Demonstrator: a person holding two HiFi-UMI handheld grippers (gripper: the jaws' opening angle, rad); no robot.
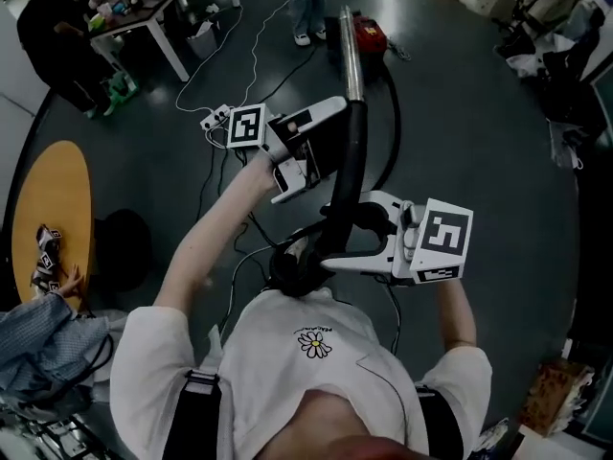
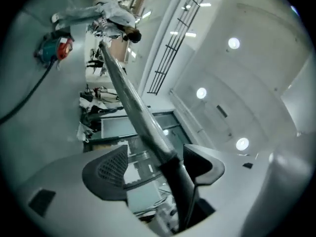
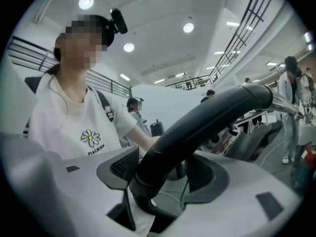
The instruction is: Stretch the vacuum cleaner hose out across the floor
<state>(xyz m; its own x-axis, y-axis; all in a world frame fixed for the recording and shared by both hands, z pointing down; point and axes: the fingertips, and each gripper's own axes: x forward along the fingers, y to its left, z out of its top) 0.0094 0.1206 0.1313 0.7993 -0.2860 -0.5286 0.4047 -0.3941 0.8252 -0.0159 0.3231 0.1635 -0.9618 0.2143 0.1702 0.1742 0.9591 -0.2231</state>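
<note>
The vacuum's metal wand rises in front of me and joins a thick black curved handle. From the handle's lower end the black hose loops over the dark floor to the red vacuum body. My left gripper is open around the wand where it meets the handle. In the left gripper view the tube lies by the right pad, apart from the left pad. My right gripper stands open lower down around the handle, which nearly fills its gap.
A white table with seated people is at the upper left, an orange round table at the left. A power strip and cables lie on the floor. A person's legs stand near the vacuum. Clutter lines the right side.
</note>
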